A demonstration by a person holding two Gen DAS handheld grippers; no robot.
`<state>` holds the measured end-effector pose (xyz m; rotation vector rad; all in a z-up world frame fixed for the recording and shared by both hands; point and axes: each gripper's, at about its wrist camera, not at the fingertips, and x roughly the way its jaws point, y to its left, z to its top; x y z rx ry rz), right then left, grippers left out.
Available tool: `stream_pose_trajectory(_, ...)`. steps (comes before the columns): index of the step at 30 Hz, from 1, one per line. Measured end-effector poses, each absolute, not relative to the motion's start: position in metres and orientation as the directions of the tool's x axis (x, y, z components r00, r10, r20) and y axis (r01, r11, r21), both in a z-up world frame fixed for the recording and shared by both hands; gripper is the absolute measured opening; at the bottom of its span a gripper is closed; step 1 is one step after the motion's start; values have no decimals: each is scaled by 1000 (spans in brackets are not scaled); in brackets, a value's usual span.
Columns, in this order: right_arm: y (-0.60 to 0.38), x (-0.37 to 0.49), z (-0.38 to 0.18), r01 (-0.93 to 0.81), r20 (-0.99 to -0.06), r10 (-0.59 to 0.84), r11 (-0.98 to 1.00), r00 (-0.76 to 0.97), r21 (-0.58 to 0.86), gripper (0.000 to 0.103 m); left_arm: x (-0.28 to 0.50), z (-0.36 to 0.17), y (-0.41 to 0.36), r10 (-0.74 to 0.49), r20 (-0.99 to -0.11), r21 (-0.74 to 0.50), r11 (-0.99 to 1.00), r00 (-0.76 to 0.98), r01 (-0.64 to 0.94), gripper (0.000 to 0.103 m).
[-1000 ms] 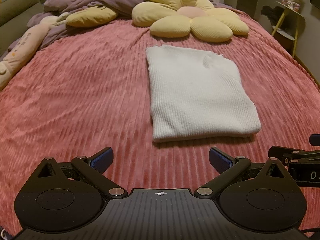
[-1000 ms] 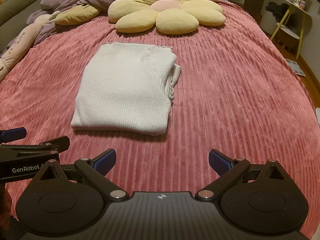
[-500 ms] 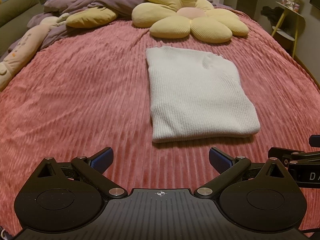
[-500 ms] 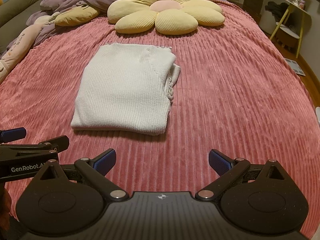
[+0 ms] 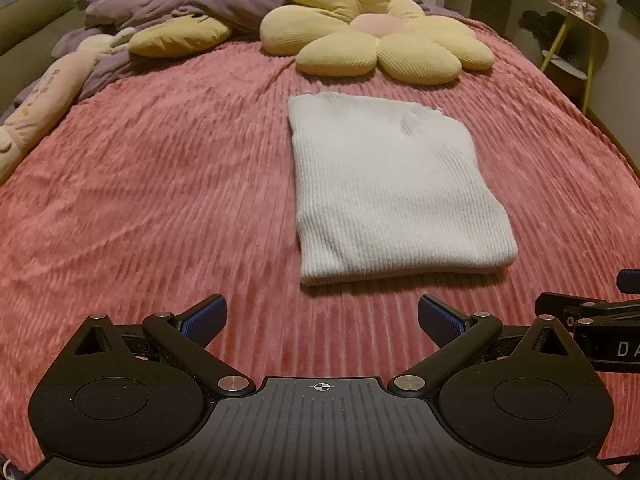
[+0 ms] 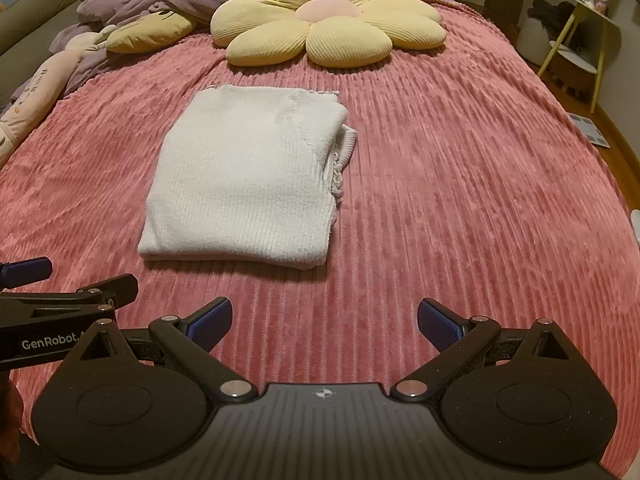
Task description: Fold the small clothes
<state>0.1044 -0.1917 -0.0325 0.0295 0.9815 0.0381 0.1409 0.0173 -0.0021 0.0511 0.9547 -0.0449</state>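
Note:
A white ribbed knit garment (image 5: 392, 192) lies folded into a rectangle on the pink ribbed bedspread (image 5: 160, 200). It also shows in the right wrist view (image 6: 248, 176), with a loose edge sticking out at its right side. My left gripper (image 5: 322, 318) is open and empty, held above the bedspread short of the garment's near edge. My right gripper (image 6: 324, 320) is open and empty, also short of the near edge. Each gripper shows at the side of the other's view.
A yellow flower-shaped cushion (image 6: 320, 20) lies behind the garment. A purple duvet (image 5: 192, 4), a yellow pillow (image 5: 180, 38) and a long plush toy (image 5: 44, 96) lie at the far left. A yellow side table (image 6: 580, 36) stands off the bed's right edge.
Both views have shifted only very slightly; the garment sits a touch farther down the frame. The grippers stay open and the garment has not moved.

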Motion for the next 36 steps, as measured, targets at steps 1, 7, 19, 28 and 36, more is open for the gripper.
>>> stream_pose_trajectory(1,-192,105,-33,-18,-830,46,999,555,43,99,141,-2,18,-15,-817,24,998,577,60,103)
stream_pose_trajectory(7,-193,104,-32,-18,-828,45,999,559,43,99,143,-1,21,2,-816,33,999,579,42,103)
stream_pose_trajectory(19,-192,103,-31,-18,-826,45,999,562,42,99,143,-2,20,6,-814,42,998,581,49,103)
stream_pose_trajectory(28,-193,103,-29,-17,-825,44,999,564,41,99,141,0,19,4,-803,42,998,596,51,103)
stream_pose_trajectory(36,-192,103,-29,-16,-825,40,999,564,38,99,140,-1,19,16,-803,58,997,595,52,103)
